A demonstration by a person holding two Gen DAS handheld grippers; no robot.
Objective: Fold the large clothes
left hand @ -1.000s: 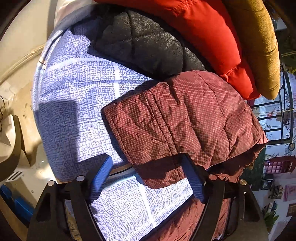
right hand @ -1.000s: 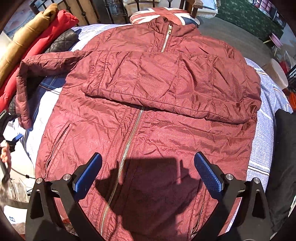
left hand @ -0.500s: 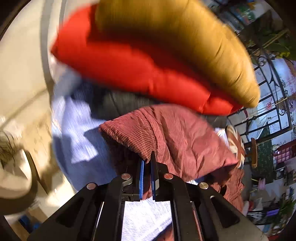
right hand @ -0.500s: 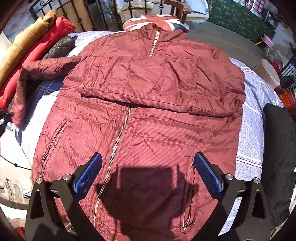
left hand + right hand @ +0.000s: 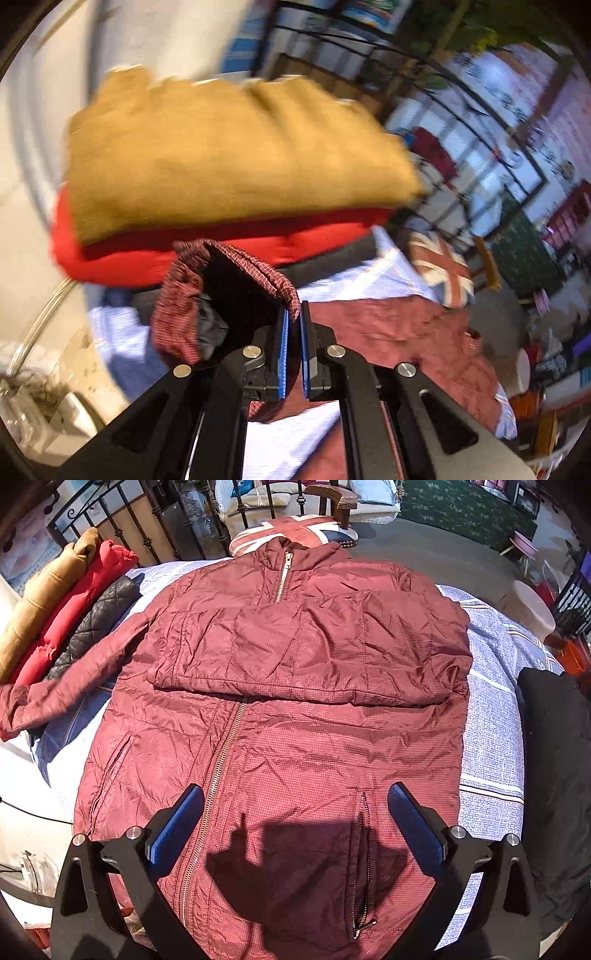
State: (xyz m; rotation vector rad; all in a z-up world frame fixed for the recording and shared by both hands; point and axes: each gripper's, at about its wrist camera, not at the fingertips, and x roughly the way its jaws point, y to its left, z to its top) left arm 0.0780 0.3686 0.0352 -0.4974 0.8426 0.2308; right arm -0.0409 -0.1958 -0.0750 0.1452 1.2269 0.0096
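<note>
The maroon jacket point(image 5: 288, 716) lies front-up and zipped on the bed point(image 5: 495, 701), its collar toward the flag-print cushion point(image 5: 295, 528) at the far end. One sleeve point(image 5: 306, 664) is already folded across the chest; the other sleeve point(image 5: 48, 701) stretches out from the jacket's left side toward the pile of clothes. The left gripper point(image 5: 293, 347) has its jaws together, clamped on the cuff point(image 5: 236, 284) of that outstretched sleeve, which hangs up off the bed in its grip. The right gripper point(image 5: 295, 830) hovers over the jacket's hem with its jaws wide apart and nothing between them. The jacket looks like thin, crinkly padded shell cloth — light, soft and probably slippery, so it should drape and slide rather than hold a crease. A cuff or a seamed edge is the best place to pinch, since the smooth panels may slip out; the hem corners beside the pockets look good for the later fold. Beyond the jacket's left side, a tan coat point(image 5: 48, 602), a red coat point(image 5: 74, 609) and a black quilted one point(image 5: 99, 620) are stacked together, and on its right lies a dark garment point(image 5: 554, 775). The bed has a blue-and-white patterned cover, soft under the jacket, with a black iron railing point(image 5: 155, 520) past the cushion and a cluttered, sunlit room around it.
</note>
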